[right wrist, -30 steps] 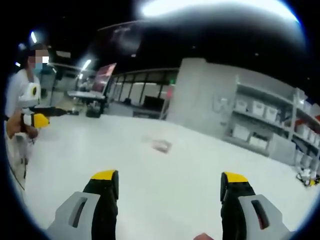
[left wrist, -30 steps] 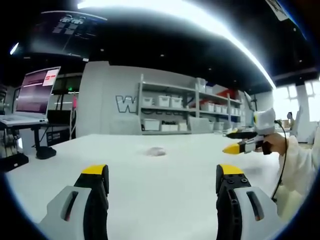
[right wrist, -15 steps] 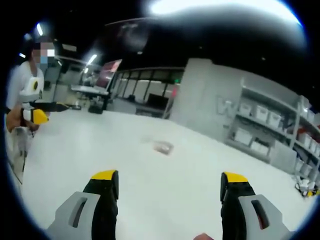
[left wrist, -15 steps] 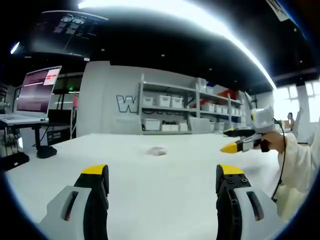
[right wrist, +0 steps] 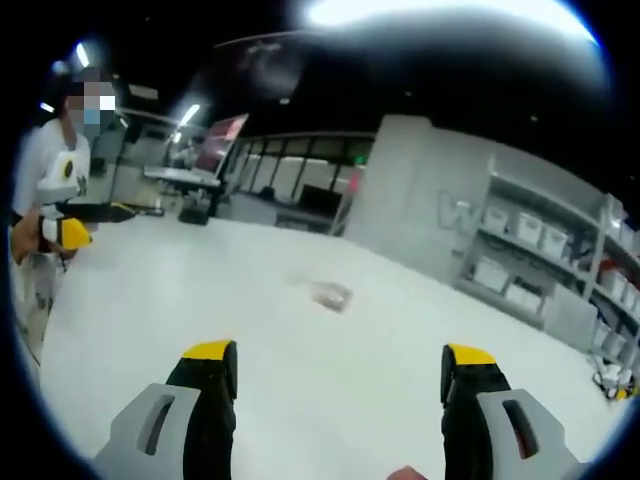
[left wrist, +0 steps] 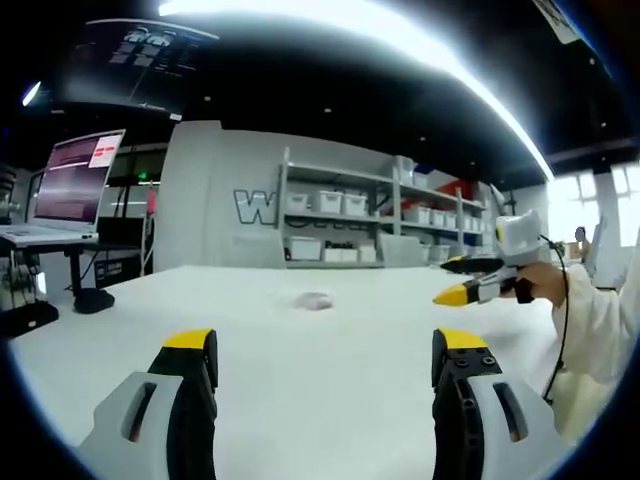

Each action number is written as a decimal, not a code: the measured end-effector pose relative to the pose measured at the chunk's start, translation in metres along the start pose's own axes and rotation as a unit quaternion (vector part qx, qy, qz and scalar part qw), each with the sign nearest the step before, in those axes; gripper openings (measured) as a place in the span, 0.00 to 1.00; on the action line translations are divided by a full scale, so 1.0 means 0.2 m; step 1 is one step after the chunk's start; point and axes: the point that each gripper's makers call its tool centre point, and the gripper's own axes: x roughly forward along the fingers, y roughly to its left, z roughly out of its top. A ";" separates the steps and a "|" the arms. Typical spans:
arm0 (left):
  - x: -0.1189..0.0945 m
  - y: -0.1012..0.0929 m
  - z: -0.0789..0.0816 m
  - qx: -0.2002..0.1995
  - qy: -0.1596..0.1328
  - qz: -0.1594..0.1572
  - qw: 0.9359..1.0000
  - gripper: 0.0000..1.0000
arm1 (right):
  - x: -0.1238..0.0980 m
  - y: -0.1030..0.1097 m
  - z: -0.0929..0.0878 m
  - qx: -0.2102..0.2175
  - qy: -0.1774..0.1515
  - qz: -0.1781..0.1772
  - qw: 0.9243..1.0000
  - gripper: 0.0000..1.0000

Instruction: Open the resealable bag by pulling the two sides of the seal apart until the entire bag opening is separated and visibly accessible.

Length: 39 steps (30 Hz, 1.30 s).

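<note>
Lying on the bench: the bag (left wrist: 314, 301) rests flat, small and pale, well ahead of both grippers, on the white bench (left wrist: 330, 370).
Left gripper (left wrist: 327, 352): fingers wide apart, holding nothing.
Right gripper (right wrist: 338, 362): fingers wide apart, holding nothing.
Handling: likely light, thin, soft film, and slippery; it may slide on the smooth bench or crumple when pinched.
Where to hold: each gripper on one lip just above the seal; the seal side is too small to tell from here.

white table (left wrist: 300, 360), grey tongs (left wrist: 325, 365) tipped yellow, pale bag (left wrist: 315, 301)
</note>
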 end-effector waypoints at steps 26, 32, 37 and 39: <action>0.00 -0.02 0.01 0.003 0.000 -0.004 1.000 0.87 | 0.09 0.00 0.00 -0.030 0.019 0.006 0.999 0.84; -0.01 -0.02 0.02 0.003 -0.001 -0.005 1.000 0.87 | 0.10 -0.01 0.00 -0.043 0.019 0.003 0.999 0.83; -0.01 -0.03 0.02 0.003 0.000 -0.006 1.000 0.87 | 0.13 -0.01 -0.01 -0.041 0.023 0.003 0.999 0.83; -0.01 -0.03 0.03 0.004 0.000 -0.006 1.000 0.87 | 0.15 -0.01 -0.02 -0.041 0.026 0.005 0.999 0.83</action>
